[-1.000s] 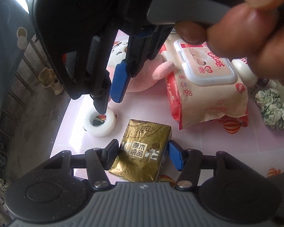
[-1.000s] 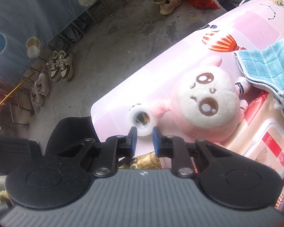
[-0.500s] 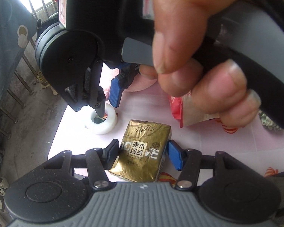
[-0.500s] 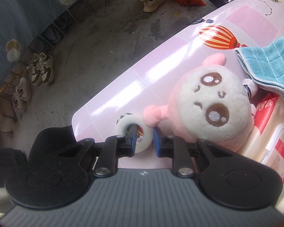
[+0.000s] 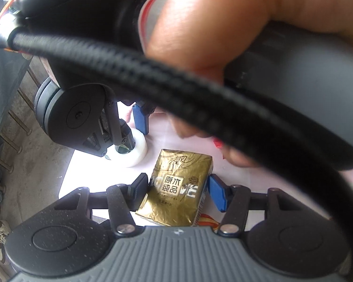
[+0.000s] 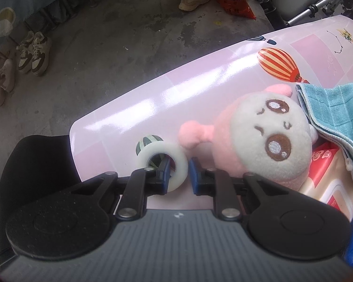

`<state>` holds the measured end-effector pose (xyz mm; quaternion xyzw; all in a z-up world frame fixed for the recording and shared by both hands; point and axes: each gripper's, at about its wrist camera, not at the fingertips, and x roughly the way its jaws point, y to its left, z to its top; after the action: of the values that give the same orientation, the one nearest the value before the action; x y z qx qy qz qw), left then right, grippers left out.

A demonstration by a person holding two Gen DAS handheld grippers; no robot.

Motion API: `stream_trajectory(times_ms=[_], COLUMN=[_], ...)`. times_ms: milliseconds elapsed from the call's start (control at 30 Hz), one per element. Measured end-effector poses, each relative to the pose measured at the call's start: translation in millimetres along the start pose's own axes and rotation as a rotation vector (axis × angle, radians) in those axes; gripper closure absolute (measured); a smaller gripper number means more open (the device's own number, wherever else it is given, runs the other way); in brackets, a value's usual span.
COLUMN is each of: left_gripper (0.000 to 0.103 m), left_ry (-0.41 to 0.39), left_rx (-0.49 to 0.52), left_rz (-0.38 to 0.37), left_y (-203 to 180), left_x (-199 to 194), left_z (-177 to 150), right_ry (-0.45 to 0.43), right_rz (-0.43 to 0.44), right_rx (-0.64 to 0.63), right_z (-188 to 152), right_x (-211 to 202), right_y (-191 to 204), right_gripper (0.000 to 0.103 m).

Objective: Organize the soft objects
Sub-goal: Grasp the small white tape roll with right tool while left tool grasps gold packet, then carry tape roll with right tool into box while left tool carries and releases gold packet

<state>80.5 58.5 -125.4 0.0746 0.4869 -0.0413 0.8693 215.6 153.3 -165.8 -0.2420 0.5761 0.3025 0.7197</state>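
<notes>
Tape roll (image 6: 163, 164): light, stiff, slick; your narrowly parted right gripper (image 6: 178, 172) straddles its wall unclamped — pinch there; left gripper (image 5: 176, 188) brackets tissue pack (image 5: 176, 188), grip indeterminate.

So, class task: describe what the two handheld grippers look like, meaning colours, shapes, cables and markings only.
Both are alike. The left gripper and right gripper each have a ribbed grey body, black round-hubbed linkage arms with silver rivets, and blue pads on the fingers. A small round emblem marks the grey body. A braided black cable runs from the right one.

Soft daylight glares off the glossy tabletop (image 6: 153, 103); fisheye edges bend, and the near hand (image 5: 235, 23) blurs.
</notes>
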Motion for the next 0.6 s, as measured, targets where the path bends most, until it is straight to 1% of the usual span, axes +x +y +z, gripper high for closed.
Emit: stream_trajectory(times_ms=[33,267,500,600], left_gripper=[0.046,0.05,0.053,0.054], left_ry=[-0.002,-0.026,-0.052,-0.07], left_rx=[-0.002,0.022,0.038,0.052], left_rz=[-0.001,0.01,0.024,0.043], left_y=[1,-2,-8,-13], left_x=[-1,-2,-7,-15], left_z=[-1,-5,-7,-15], right_ry=[0.003,0.014,-0.059,-0.095], right_rz=[0.004,0.033,0.066,0.078], right_rx=[-0.001,0.003,0.002,0.011], right_z=[1,-7,-19,-26], right_x=[0,-7,-34,-49], right_y=[0,-13,-27,-35], right_gripper=[0.09,0.091,0.091,0.091])
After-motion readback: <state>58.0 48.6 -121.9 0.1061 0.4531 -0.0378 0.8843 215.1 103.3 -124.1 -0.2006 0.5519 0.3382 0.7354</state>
